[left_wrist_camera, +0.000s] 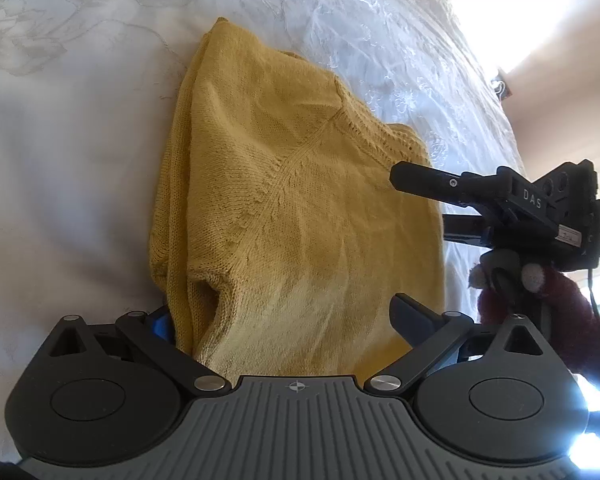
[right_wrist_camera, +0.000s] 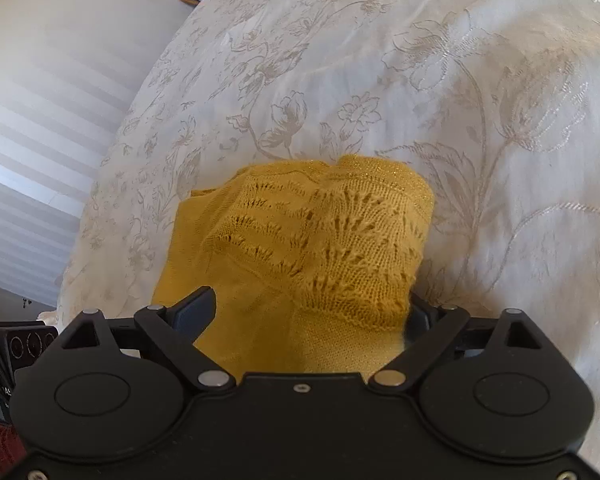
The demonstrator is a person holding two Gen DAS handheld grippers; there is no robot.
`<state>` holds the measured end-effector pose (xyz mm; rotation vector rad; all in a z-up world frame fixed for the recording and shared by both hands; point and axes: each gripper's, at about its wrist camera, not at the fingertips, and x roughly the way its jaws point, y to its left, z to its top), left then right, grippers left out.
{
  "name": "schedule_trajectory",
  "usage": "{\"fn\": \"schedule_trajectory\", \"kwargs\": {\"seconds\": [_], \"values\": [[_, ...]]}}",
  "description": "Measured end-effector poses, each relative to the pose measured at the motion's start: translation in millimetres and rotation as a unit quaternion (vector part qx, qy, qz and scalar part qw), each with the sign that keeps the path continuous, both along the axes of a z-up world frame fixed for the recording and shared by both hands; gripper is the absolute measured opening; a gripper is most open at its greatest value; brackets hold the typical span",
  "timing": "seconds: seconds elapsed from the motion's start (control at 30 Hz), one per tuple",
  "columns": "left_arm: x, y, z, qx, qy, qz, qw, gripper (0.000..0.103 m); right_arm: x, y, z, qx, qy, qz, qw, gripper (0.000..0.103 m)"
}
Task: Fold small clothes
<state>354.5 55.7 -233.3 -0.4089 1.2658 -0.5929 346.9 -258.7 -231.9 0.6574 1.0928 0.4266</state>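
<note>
**Yellow knit lies partly folded between two spread grippers**

While both tools hover with jaws spread wide and pinching nothing, the yellow knitted top (left_wrist_camera: 292, 208) lies on the white embroidered bedspread (left_wrist_camera: 80, 160), already doubled into a long narrow shape. Seen from the left wrist, the left gripper (left_wrist_camera: 284, 320) straddles the garment's near end at six o'clock, and the right gripper (left_wrist_camera: 420, 196) reaches in from three o'clock, likely so each can take an edge for another fold. From the right wrist, the lacy yoke sits bunched between that tool's fingers; contact looks absent, though the right pad is half hidden. Bright window light at one o'clock washes out the room beyond.
</note>
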Motion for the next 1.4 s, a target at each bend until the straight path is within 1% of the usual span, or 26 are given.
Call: {"fn": "schedule_trajectory", "kwargs": {"seconds": [0.03,0.07,0.1,0.13,0.17,0.2,0.23,0.27,0.33,0.37,0.5,0.6,0.7,0.87,0.97,1.03,1.1,1.13,1.17,1.2,1.23,1.27,1.3,1.33,1.37,1.4], "values": [[0,2,0,-0.004,0.003,0.006,1.0,0.101,3,1,-1,0.003,0.003,-0.004,1.0,0.097],[-1,4,0,-0.008,0.008,0.014,0.9998,0.097,3,1,-1,0.006,0.005,-0.008,1.0,0.098],[-1,9,0,-0.011,0.015,0.022,0.9996,0.089,3,1,-1,0.006,0.008,-0.013,1.0,0.098],[-1,12,-1,-0.012,0.02,0.028,0.9993,0.083,5,3,-1,0.008,0.012,-0.017,1.0,0.096],[0,15,0,-0.015,0.024,0.033,0.9991,0.057,6,4,0,0.01,0.016,-0.021,1.0,0.082],[1,18,-1,-0.016,0.031,0.037,0.9987,0.024,7,5,2,0.001,0.019,-0.025,0.999,0.07],[2,18,-2,-0.021,0.041,0.039,0.9982,0.02,8,8,4,-0.021,0.028,-0.026,0.999,0.047],[2,18,-1,-0.026,0.044,0.042,0.9978,0.02,8,10,7,-0.028,0.029,-0.022,0.999,0.046],[0,9,9,-0.019,0.031,0.035,0.9987,0.02,5,13,21,-0.042,0.017,-0.02,0.999,0.043],[-2,4,16,-0.022,0.023,0.027,0.9991,0.02,2,14,29,-0.047,0.013,-0.023,0.999,0.042],[-11,-11,46,-0.057,0.0,0.016,0.9983,0.02,-21,11,66,-0.04,-0.008,-0.035,0.999,0.04],[-23,-28,67,-0.075,-0.018,-0.01,0.9969,0.02,-46,5,92,-0.044,-0.026,-0.035,0.998,0.039],[-40,-45,80,-0.083,-0.029,-0.036,0.9954,0.02,-75,-8,110,-0.033,-0.031,-0.046,0.998,0.039],[-69,-65,84,-0.1,-0.023,-0.053,0.9933,0.02,-116,-22,124,-0.009,-0.028,-0.056,0.998,0.039],[-87,-70,86,-0.095,-0.026,-0.062,0.9932,0.02,-133,-22,130,0.005,-0.025,-0.046,0.999,0.039],[-100,-70,88,-0.095,-0.026,-0.066,0.993,0.02,-143,-25,133,0.013,-0.031,-0.034,0.999,0.039],[-111,-68,84,-0.088,-0.023,-0.061,0.994,0.02,-152,-28,133,0.003,-0.043,-0.026,0.999,0.039],[-117,-66,81,-0.073,-0.023,-0.053,0.9956,0.02,-158,-33,131,-0.016,-0.047,-0.026,0.998,0.04],[-123,-64,75,-0.046,-0.025,-0.043,0.9977,0.023,-162,-38,125,-0.042,-0.048,-0.032,0.997,0.045],[-129,-60,66,-0.005,-0.026,-0.031,0.9992,0.024,-163,-43,118,-0.075,-0.044,-0.048,0.995,0.046],[-133,-57,54,0.05,-0.02,-0.016,0.9984,0.024,-166,-50,110,-0.123,-0.04,-0.07,0.989,0.054],[-138,-54,41,0.109,-0.007,-0.004,0.994,0.024,-168,-55,104,-0.164,-0.04,-0.08,0.982,0.055],[-142,-51,26,0.159,0.008,0.002,0.9872,0.024,-172,-61,99,-0.202,-0.038,-0.089,0.975,0.055],[-147,-47,16,0.191,0.023,0.011,0.9813,0.024,-175,-67,96,-0.215,-0.035,-0.098,0.971,0.056],[-151,-41,10,0.203,0.032,0.026,0.9783,0.024,-180,-74,95,-0.214,-0.032,-0.106,0.971,0.058],[-156,-37,11,0.2,0.034,0.043,0.9782,0.024,-185,-78,95,-0.205,-0.032,-0.111,0.972,0.061]]}}
